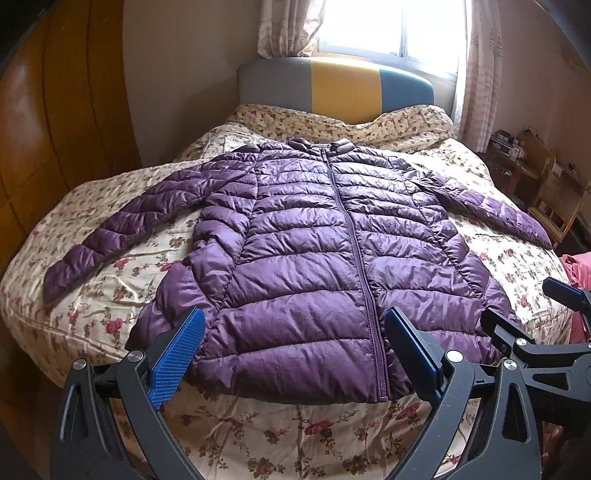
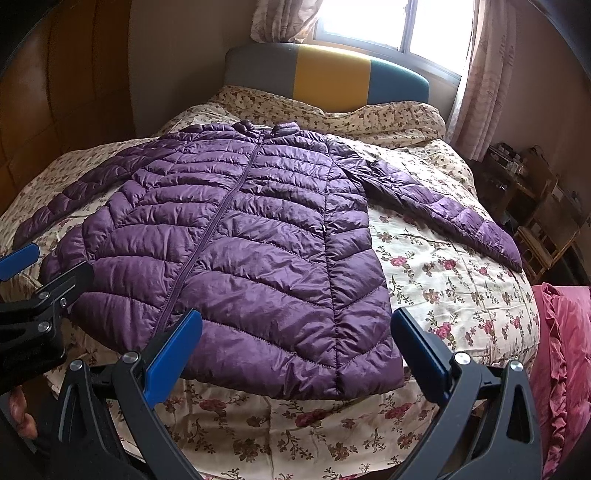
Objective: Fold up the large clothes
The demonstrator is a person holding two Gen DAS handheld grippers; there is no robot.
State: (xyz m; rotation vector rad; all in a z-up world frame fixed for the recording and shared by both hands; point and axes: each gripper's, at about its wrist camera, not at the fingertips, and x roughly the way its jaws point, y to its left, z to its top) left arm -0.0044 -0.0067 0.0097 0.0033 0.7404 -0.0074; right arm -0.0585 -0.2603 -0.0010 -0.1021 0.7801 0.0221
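Note:
A purple quilted puffer jacket (image 1: 314, 236) lies flat and zipped on the floral bedspread (image 1: 122, 280), collar toward the headboard, both sleeves spread out to the sides. It also shows in the right wrist view (image 2: 236, 236). My left gripper (image 1: 293, 325) is open and empty, hovering above the jacket's hem near the zipper. My right gripper (image 2: 297, 328) is open and empty above the hem's right half. The right gripper also shows at the right edge of the left wrist view (image 1: 532, 306). The left gripper shows at the left edge of the right wrist view (image 2: 51, 262).
A grey, yellow and blue headboard (image 1: 334, 86) stands under a bright window (image 1: 388, 26) with curtains. A wooden wardrobe (image 1: 55, 110) lines the left wall. Wooden shelves (image 1: 535, 181) stand at the right. A pink blanket (image 2: 569, 354) lies off the bed's right side.

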